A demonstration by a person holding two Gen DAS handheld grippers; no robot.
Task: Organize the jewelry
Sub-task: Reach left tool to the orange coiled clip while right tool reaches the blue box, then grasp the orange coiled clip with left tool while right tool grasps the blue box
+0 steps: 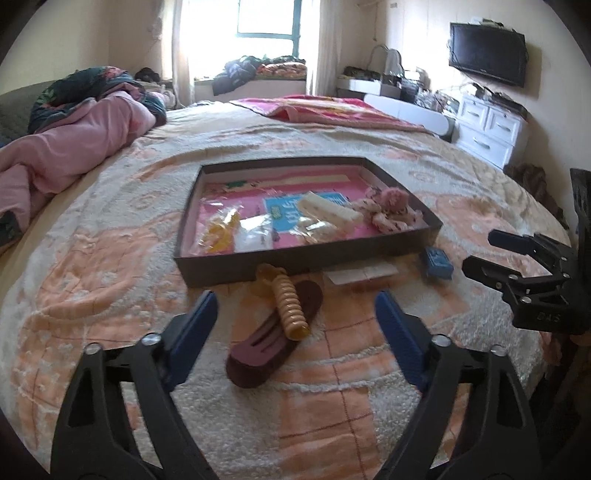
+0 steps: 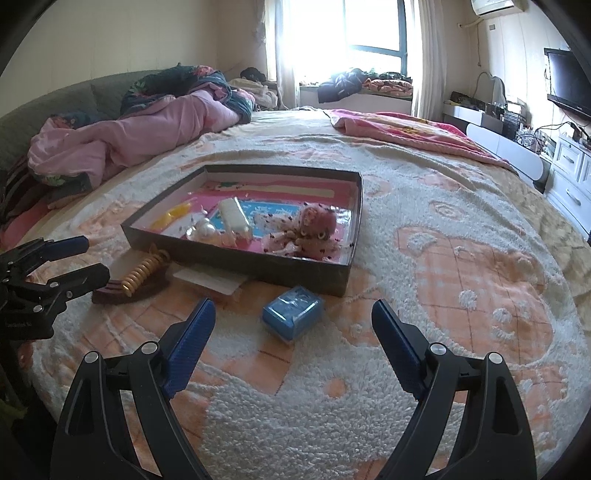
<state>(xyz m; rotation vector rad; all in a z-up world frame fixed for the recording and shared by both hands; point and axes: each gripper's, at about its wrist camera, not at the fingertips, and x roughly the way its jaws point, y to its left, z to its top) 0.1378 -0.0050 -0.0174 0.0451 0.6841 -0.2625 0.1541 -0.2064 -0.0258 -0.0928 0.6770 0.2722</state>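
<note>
Hovering above the fleecy cream-and-peach bear-print blanket (image 1: 110, 258), the left gripper (image 1: 295, 314) stands released, its jaws spread on either side of the ribbed gold spiral hair clip (image 1: 290, 304) without touching it. That clip lies across the dark maroon flat barrette (image 1: 273, 339), just in front of the shallow dark cardboard tray with pink lining (image 1: 236, 271). The right gripper (image 2: 293, 321) is likewise released and holds nothing; the small blue plastic-wrapped box (image 2: 291, 312) sits on the blanket between and slightly ahead of its fingers.

Probable faults from this position:
- Closing on the gold clip may also catch the barrette beneath, lifting both or flipping one aside
- Blanket pile may snag between the pads, since both items rest on deep fleece
- The glossy wrap on the blue box may slip under a shallow grip
- The white paper slip (image 2: 210, 280) lying against the tray wall may be dragged along

The tray already holds a yellow item, a white bar-shaped clip (image 2: 234, 218) and a pink spotted scrunchie (image 2: 314, 232). The work surface is a wide bed in a sunlit bedroom; a crumpled pink duvet (image 2: 147, 129) lies near the headboard, a bright window (image 2: 369, 26) stands behind, and white drawers (image 1: 487, 125) stand under a wall-mounted television (image 1: 487, 53)
</note>
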